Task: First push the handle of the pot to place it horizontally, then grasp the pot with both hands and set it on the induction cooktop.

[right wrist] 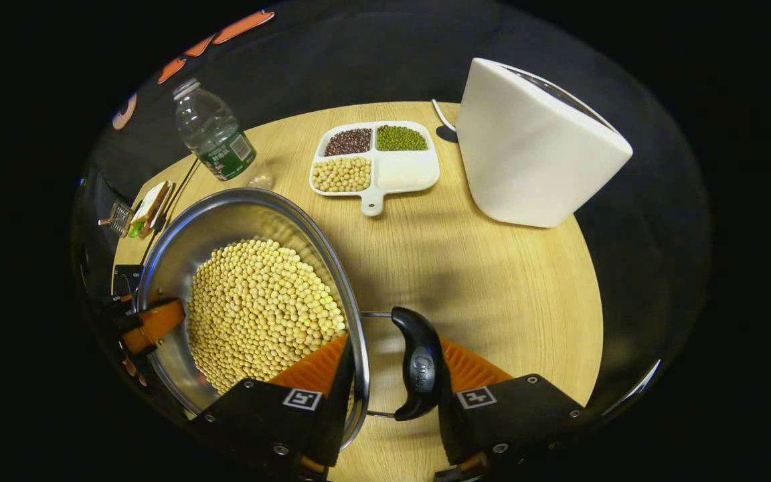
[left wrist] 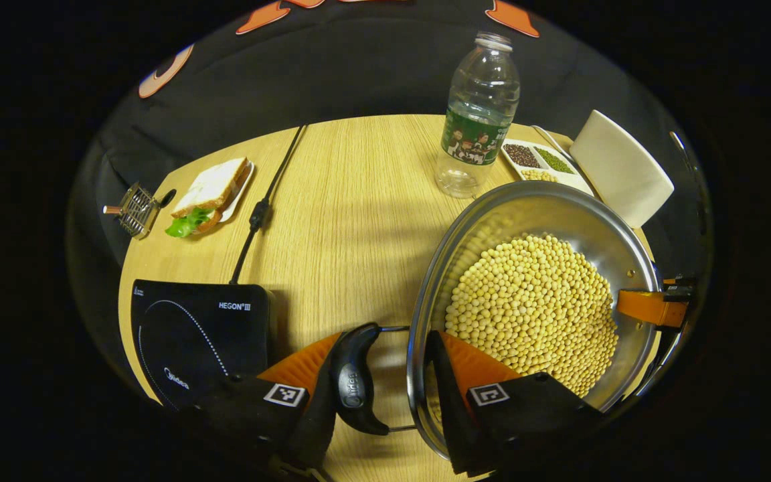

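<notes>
A: Are both handles lying flat now?
B: Yes. The left gripper (left wrist: 392, 381) and right gripper (right wrist: 395, 375) are each straddling the pot (left wrist: 579, 221) rim and handle, jaws clenching them.
A: And the cooktop (left wrist: 191, 335)?
B: Waiting beside the pot, which is sitting on the surface (right wrist: 492, 281).

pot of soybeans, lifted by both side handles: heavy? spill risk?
Probably heavy for its size: the steel pot holds a deep heap of soybeans. The loose, round beans would likely roll to the low side if it tilts. The wire-mounted handles look narrow, so the left gripper and right gripper should lift level.
</notes>
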The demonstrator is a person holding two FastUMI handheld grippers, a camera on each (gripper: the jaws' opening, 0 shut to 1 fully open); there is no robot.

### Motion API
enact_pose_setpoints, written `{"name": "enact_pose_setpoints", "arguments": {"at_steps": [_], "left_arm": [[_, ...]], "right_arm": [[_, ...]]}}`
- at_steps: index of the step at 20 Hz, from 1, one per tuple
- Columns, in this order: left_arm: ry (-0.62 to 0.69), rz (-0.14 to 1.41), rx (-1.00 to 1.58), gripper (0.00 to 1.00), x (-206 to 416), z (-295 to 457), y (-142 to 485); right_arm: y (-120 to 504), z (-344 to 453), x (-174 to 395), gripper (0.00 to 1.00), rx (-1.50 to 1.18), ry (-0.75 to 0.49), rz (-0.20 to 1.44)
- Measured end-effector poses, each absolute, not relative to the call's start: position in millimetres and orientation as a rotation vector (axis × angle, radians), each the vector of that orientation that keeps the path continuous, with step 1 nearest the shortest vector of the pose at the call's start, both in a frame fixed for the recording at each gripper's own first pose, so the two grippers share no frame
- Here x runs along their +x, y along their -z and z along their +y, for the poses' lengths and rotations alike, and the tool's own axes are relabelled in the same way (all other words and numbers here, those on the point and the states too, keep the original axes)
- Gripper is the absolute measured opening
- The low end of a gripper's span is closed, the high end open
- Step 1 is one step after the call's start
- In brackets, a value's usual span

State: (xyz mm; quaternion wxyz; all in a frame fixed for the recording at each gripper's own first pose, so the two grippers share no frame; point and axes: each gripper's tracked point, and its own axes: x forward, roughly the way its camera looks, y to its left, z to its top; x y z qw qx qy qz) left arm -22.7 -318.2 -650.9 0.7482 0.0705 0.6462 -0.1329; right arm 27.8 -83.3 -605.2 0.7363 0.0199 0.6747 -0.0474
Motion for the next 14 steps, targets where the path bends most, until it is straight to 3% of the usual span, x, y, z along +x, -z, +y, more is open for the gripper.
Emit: {"name": "enact_pose_setpoints", "arguments": {"at_steps": [14], "left_arm": [[0.272, 1.302, 0.182, 0.71, -4.6, -222.5, 577.6]], "right_arm": [[533.7, 5.3, 24.4, 0.58, 0.014, 0.049, 1.4]]}}
